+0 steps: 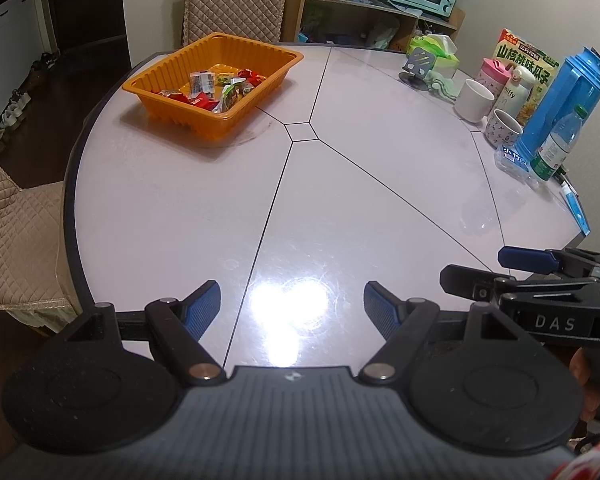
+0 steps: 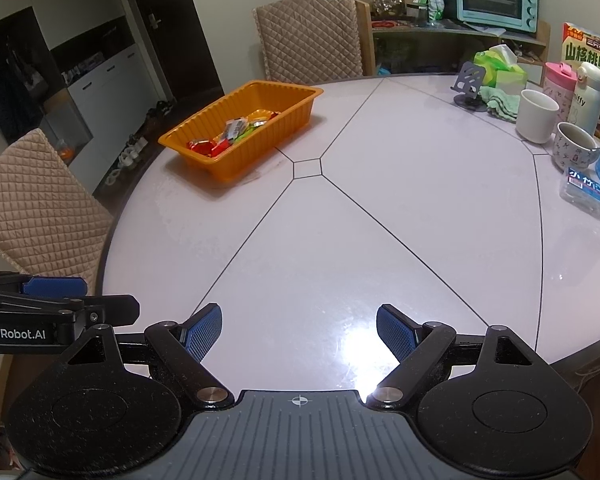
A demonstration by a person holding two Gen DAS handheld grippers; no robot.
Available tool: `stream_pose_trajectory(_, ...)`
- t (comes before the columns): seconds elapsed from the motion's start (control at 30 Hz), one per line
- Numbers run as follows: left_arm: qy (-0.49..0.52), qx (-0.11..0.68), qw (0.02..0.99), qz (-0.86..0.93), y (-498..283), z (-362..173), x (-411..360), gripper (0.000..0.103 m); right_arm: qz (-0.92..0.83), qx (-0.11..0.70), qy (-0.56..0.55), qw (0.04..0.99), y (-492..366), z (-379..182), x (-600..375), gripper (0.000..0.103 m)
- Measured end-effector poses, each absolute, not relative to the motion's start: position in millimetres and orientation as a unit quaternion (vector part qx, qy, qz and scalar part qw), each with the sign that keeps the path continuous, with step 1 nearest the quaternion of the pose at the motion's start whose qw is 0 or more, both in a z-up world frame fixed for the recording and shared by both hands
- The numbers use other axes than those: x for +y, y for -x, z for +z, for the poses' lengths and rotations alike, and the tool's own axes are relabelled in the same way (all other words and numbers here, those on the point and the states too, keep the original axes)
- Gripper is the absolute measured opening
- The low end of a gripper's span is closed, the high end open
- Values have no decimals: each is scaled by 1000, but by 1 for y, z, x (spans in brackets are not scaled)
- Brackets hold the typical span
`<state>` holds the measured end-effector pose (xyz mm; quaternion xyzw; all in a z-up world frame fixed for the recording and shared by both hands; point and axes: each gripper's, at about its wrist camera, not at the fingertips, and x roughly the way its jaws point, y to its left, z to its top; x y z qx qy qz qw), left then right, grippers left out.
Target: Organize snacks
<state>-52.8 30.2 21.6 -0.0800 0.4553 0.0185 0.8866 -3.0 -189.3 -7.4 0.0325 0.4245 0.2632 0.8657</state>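
Presently, the table (image 1: 380, 184) is seen as a round, glossy white top divided by thin dark seams; its sheen suggests that light items would slide on it if nudged rather than lifted.

The orange tray (image 1: 236, 120) stands on the far left part of the table, well apart from both grippers. It is judged to be thin moulded plastic with ribbed walls: light, somewhat flexible, and likely to twist if lifted by one corner. A hold on the rim at the middle of a long wall is advised (preferably one gripper per side).

The snacks (image 1: 216, 90) lie loose inside the tray in a jumbled heap. They are small sealed packets in red, yellow, green and white wrappers, judged to be light, crinkly and slippery; a pinch across a flat wrapper end is expected to hold better than one across the filled middle. No print on them can be read. No loose snack is seen on the bare table.

The left gripper (image 1: 292, 300) and the right gripper (image 2: 299, 330) are both held over the near edge of the table, side by side, with the jaws spread and nothing between the blue pads.

Legible writing is limited. "GenRobot.AI" is printed on the left gripper's side as seen in the right wrist view, and "DAS" on the right gripper's side in the left wrist view. The white bottle (image 1: 514, 88) reads "miffy". The snack box (image 1: 526, 64) carries large Chinese characters, including 山核桃味瓜子.
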Motion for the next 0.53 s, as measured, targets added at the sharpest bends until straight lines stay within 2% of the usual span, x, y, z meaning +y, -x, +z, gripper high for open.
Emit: stream_pose_trajectory(0.53,81,460,884,18,43,19,38,79,263,431,-32,863,-7,-10,-175,84)
